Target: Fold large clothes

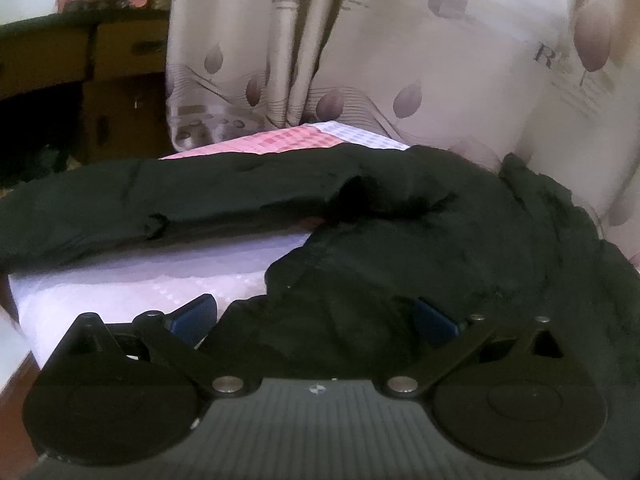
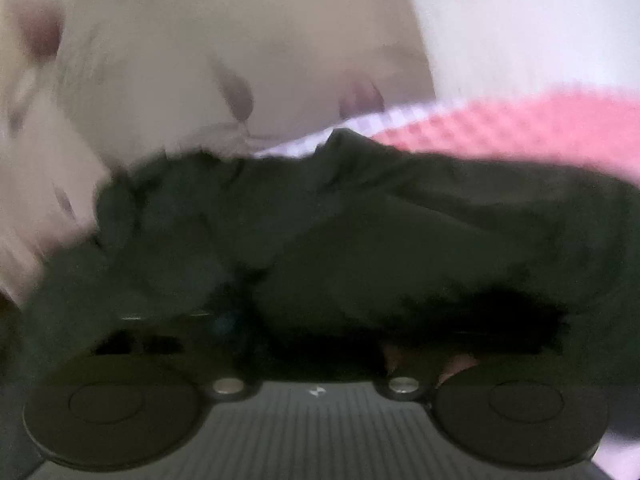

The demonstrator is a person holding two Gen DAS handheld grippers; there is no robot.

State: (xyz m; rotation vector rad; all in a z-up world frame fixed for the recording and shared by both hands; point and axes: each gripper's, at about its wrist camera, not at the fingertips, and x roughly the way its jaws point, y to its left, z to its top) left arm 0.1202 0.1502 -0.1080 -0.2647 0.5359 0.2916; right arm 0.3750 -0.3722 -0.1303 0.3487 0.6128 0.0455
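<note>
Left wrist view: left gripper (image 1: 316, 320) jaws stand wide, black garment (image 1: 400, 248) bunched between them, spreading toward 2 o'clock over the checked bedsheet (image 1: 140, 280). Right wrist view: blurred; garment (image 2: 360, 220) hides the right gripper's fingers, state indeterminable.

Both wrist cameras look forward and downward, close over the black garment (image 1: 400, 240) on the checked bedcover (image 1: 120, 280).

Pretty dim, soft indoor light, fisheye bending at the edges. Right wrist view is smeared with motion blur; the crumpled black fabric garment (image 2: 360, 240) loses all detail.
</note>
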